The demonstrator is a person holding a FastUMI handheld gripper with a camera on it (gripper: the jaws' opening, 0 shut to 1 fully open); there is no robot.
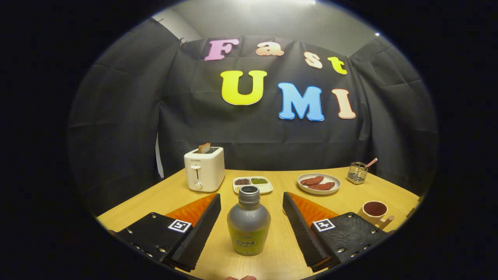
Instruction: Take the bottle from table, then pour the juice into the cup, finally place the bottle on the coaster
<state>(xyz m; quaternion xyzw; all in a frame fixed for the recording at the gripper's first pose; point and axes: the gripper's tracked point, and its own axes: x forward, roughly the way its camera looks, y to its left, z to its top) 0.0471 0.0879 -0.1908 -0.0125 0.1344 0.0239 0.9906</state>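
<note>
A small bottle (249, 225) with a grey body, a yellow-green label and an uncapped mouth stands upright on the wooden table (350, 198). It sits midway between the fingers of my gripper (251, 195), which is open. Both black pads (202, 225) are clear of the bottle's sides, with a gap on each. A beige cup (374, 210) with a dark inside stands on the table to the right, just past the right finger; a wooden handle sticks out beside it.
Beyond the bottle lies a white divided dish (253, 184) of dark and green beans. A white toaster (204, 169) with toast stands back left. A plate (319, 183) with two reddish pieces and a wire holder (357, 172) are back right.
</note>
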